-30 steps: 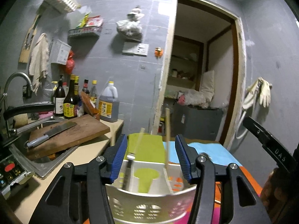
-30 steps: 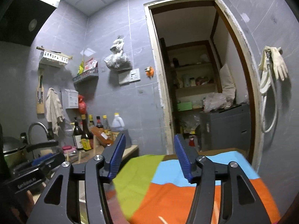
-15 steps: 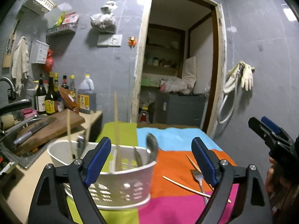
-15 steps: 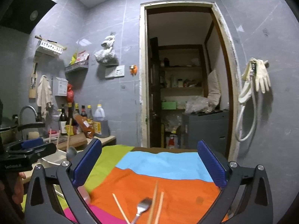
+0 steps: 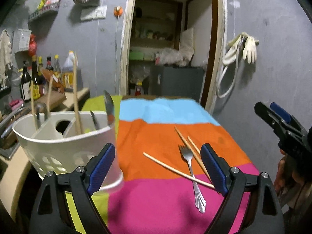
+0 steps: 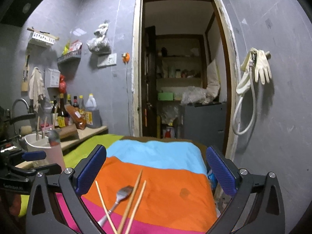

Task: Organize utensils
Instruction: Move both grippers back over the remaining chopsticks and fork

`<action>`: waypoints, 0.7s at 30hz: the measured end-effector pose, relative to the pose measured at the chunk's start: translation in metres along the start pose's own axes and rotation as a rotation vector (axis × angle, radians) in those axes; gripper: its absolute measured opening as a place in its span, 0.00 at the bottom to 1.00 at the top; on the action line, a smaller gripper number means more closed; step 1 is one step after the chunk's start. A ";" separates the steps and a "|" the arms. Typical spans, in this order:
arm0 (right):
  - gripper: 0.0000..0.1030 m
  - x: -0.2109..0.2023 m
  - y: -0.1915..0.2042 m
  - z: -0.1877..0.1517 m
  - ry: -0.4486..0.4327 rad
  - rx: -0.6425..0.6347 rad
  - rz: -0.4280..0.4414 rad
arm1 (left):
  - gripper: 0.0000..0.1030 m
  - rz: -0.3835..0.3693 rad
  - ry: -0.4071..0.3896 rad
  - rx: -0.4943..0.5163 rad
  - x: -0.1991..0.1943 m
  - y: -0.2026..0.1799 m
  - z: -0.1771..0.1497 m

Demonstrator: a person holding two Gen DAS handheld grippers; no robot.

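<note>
A white utensil holder (image 5: 66, 148) stands on the left of the striped cloth, with chopsticks and spoons upright in it. It also shows in the right wrist view (image 6: 44, 148). A metal fork (image 5: 192, 173) and three loose chopsticks (image 5: 175, 168) lie on the orange and pink stripes. My left gripper (image 5: 158, 167) is open and empty, just right of the holder and left of the fork. My right gripper (image 6: 156, 171) is open and empty above the fork (image 6: 120, 195) and chopsticks (image 6: 132, 198).
The table with the striped cloth (image 5: 165, 117) meets a counter (image 5: 76, 97) on the left with bottles, a cutting board and a sink. A doorway (image 6: 181, 78) is behind. A hose and gloves (image 6: 255, 72) hang on the right wall.
Both grippers opened wide. The left gripper pulled back and swung right from over the holder. The right gripper tilted down, so the fork and chopsticks came into view.
</note>
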State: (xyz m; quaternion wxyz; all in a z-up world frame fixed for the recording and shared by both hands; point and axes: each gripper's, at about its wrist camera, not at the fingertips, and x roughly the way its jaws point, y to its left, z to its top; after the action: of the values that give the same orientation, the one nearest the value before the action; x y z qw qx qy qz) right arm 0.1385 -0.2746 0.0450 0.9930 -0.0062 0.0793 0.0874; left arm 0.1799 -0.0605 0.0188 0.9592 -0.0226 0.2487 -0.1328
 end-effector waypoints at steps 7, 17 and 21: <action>1.00 0.017 -0.016 -0.012 0.107 0.022 -0.009 | 0.83 0.001 0.157 -0.049 0.036 -0.002 -0.006; 0.85 0.055 -0.027 -0.028 0.310 0.006 0.020 | 0.72 -0.031 0.291 -0.057 0.076 -0.007 0.000; 0.72 0.069 -0.032 -0.035 0.396 0.037 0.055 | 0.59 -0.040 0.359 -0.058 0.096 -0.009 -0.002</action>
State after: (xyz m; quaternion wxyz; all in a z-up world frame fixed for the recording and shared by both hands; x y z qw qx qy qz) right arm 0.2056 -0.2956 -0.0009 0.9551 -0.0030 0.2749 0.1102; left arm 0.2578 -0.0949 -0.0270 0.8955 -0.0312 0.4192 -0.1463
